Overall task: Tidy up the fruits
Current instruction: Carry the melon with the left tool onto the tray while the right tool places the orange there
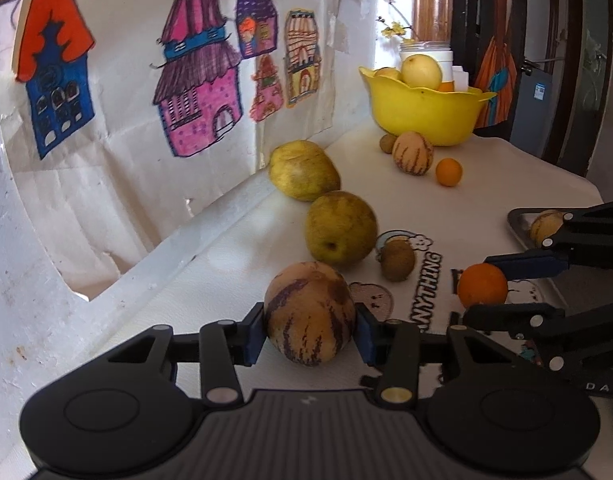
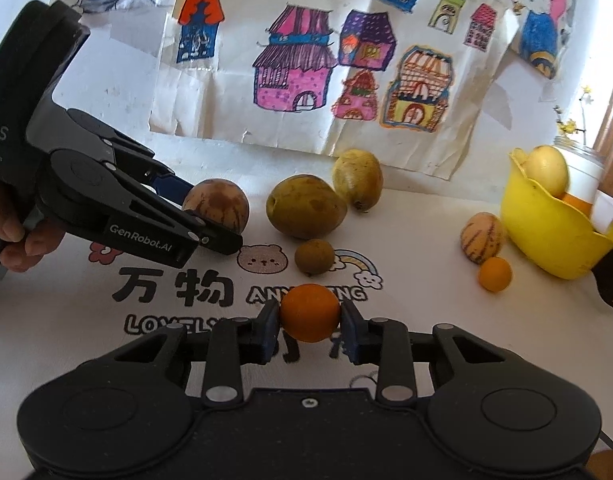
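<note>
A: White cloth with printed cartoon bears and letters [image 2: 178,292] is covering the table, and children's drawings of houses [image 2: 294,68] are hanging on the wall behind it. What is the left gripper [image 1: 310,330] doing?

B: Its blue pads are pressing on both sides of a striped pepino melon [image 1: 309,314], which is resting low on the cloth. The jaws are standing about a third open around it.

A: And the right gripper [image 2: 309,326]?

B: It is squeezing a small orange [image 2: 309,312] between its pads, closed as far as the fruit allows. Both grippers are sitting near each other.

A: What is lying further out?

B: Just beyond the melon, two green-yellow pears [image 1: 340,226] are lying in a line along the wall, and a brown kiwi [image 1: 397,260] is sitting beside them. Further away, a second pepino melon [image 1: 412,153] and another small orange [image 1: 448,172] are lying in front of a yellow bowl [image 1: 422,114], which is holding pale round fruit [image 1: 421,70]. At the right edge, a dark tray [image 1: 516,226] is carrying one more striped fruit, partly hidden.
</note>
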Demonstrator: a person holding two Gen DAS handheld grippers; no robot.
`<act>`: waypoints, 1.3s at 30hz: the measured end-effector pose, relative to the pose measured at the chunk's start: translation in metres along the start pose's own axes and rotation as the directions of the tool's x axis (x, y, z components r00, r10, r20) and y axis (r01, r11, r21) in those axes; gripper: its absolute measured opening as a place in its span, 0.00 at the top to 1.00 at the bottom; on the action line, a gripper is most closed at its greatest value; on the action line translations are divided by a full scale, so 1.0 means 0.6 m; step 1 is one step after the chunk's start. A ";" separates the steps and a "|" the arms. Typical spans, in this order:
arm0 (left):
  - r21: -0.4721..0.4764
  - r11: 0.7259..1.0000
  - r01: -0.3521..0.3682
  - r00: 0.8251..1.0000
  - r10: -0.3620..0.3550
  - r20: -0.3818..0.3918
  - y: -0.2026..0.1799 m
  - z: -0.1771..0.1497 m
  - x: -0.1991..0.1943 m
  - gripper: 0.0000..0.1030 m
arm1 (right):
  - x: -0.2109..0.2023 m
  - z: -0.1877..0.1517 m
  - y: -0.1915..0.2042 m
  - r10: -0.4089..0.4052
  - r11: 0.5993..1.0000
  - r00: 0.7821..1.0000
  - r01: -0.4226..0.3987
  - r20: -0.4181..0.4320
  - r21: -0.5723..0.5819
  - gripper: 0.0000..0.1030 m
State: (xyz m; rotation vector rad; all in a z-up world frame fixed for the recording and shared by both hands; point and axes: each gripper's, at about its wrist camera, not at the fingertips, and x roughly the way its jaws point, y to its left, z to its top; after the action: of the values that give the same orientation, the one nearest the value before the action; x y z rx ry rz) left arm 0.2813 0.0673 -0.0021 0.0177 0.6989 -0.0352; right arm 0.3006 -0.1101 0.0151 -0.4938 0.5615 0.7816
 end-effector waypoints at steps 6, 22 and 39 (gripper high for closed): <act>0.018 0.999 0.033 0.999 -0.033 0.018 -0.031 0.008 -0.014 0.52 | -0.046 -0.021 -0.021 -0.034 0.999 0.999 0.034 0.011 0.028 0.66; 0.125 0.974 0.190 0.981 -0.194 0.025 -0.181 0.023 -0.016 0.52 | -0.159 -0.117 -0.099 -0.188 0.974 0.982 0.186 0.003 0.129 0.66; 0.232 0.933 0.274 0.961 -0.272 -0.042 -0.329 0.017 0.010 0.52 | -0.208 -0.217 -0.160 -0.280 0.933 0.960 0.276 -0.017 0.229 0.66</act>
State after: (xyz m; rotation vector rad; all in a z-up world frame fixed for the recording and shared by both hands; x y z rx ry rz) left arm 0.2852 -0.1303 0.0010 0.1495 0.6995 -0.3864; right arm 0.2648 -0.3112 0.0164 -0.3424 0.5453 0.4420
